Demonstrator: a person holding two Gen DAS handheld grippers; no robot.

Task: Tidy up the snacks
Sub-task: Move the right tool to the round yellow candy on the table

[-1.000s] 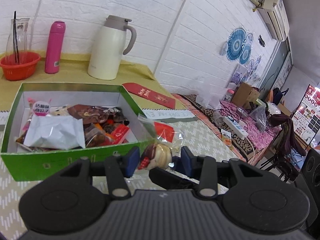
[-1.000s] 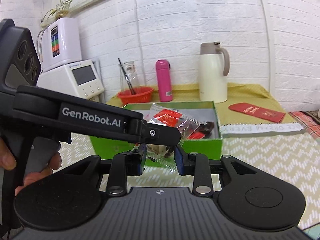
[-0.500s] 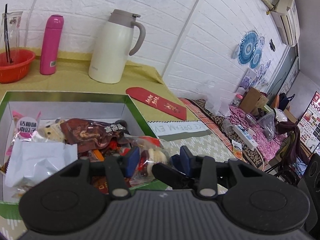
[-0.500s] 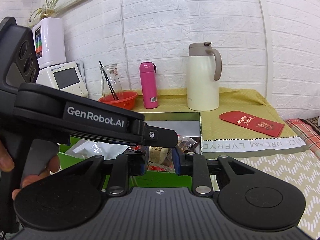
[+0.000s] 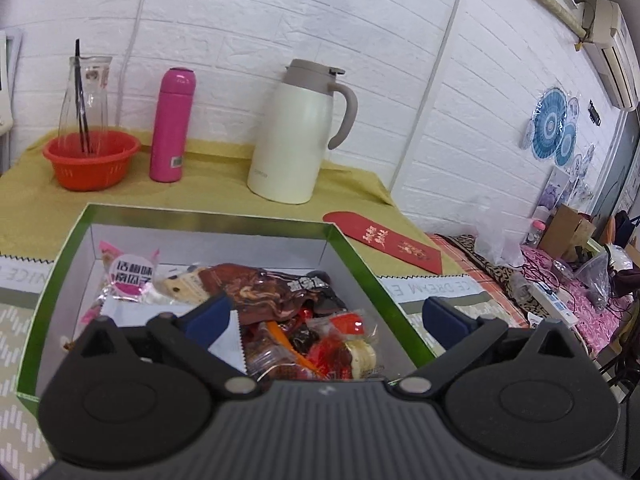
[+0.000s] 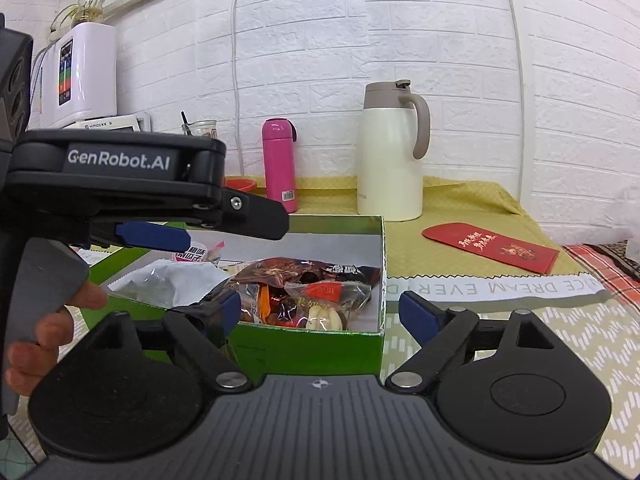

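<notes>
An open green box (image 5: 352, 252) with white inner walls sits on the worktop, holding a loose heap of wrapped snacks. A clear packet with a red label and pale round pieces (image 5: 352, 344) lies on top at the near right corner. Behind it lie a brown glossy packet (image 5: 256, 288), a white packet (image 6: 168, 280) and a pink-labelled packet (image 5: 128, 276).

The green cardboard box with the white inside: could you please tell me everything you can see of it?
The green cardboard box is a shallow open rectangle with no lid visible, glossy green outside and white inside. It rests on the patterned tablecloth, in front of the cream thermal jug. Wrapped snacks fill its floor in a loose heap.
</notes>
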